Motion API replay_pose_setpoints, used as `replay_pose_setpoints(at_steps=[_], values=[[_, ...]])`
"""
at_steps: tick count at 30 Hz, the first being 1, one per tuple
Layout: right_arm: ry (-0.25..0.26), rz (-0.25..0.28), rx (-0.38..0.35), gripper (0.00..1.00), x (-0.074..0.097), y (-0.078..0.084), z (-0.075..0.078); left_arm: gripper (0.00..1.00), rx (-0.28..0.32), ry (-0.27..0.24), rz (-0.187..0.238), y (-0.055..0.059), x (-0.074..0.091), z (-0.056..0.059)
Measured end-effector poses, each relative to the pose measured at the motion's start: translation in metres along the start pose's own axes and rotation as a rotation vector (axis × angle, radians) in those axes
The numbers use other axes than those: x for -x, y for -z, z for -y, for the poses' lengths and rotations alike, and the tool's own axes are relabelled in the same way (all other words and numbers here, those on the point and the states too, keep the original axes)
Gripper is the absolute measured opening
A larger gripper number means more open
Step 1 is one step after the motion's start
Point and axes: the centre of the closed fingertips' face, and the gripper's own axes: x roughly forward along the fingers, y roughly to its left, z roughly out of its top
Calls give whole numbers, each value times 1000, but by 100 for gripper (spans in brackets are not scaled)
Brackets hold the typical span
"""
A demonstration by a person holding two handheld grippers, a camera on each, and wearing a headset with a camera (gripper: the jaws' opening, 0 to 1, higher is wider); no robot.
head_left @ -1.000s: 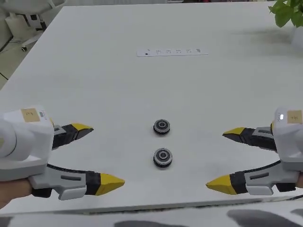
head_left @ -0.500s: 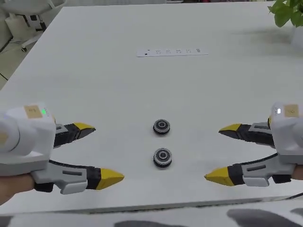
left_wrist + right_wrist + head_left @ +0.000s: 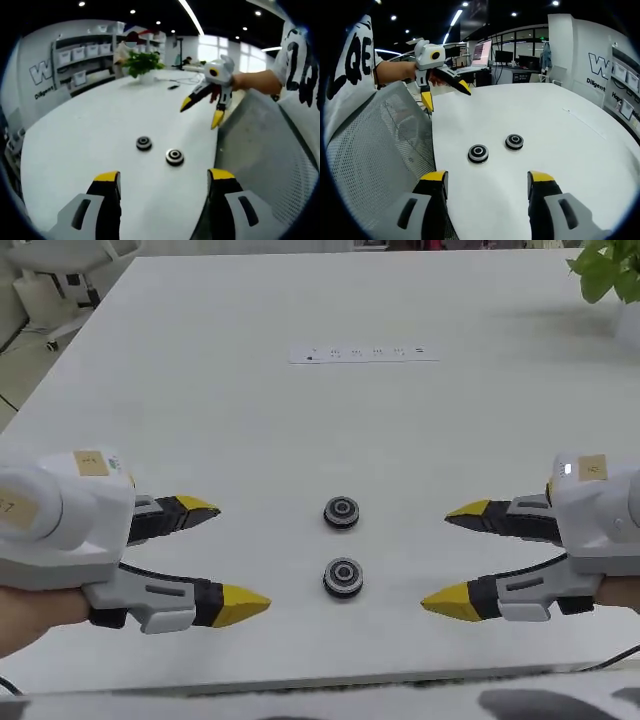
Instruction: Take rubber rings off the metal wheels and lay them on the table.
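Two small metal wheels with black rubber rings lie flat on the white table. The far wheel (image 3: 341, 512) (image 3: 144, 143) (image 3: 514, 141) and the near wheel (image 3: 343, 577) (image 3: 175, 156) (image 3: 478, 153) sit one behind the other in the middle. My left gripper (image 3: 232, 555) (image 3: 164, 187) (image 3: 445, 95) is open, left of the wheels and well apart from them. On their right my right gripper (image 3: 450, 558) (image 3: 487, 187) (image 3: 202, 111) is open too, facing inward. Both hold nothing.
A white power strip (image 3: 364, 352) lies farther back on the table (image 3: 200, 390). A green plant (image 3: 603, 265) (image 3: 141, 62) stands at the far right corner. The table's front edge (image 3: 320, 680) runs just below the grippers, with a mesh chair back (image 3: 385, 150) near it.
Both grippers have moved slightly inward toward the wheels. The wheels have stayed in place.
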Motion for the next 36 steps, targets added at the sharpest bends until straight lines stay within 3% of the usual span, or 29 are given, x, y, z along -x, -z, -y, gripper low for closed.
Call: replay_pose_setpoints(at_steps=[16, 26, 36], values=[[-67, -12, 78, 52, -20, -9, 3, 64, -5, 46, 23, -12, -12, -5], [-100, -22, 89, 46, -32, -7, 6, 61, -22, 65, 4, -10, -23, -9], [-144, -52, 116, 43, -47, -2, 2, 59, -17, 101, -8, -6, -37, -6]])
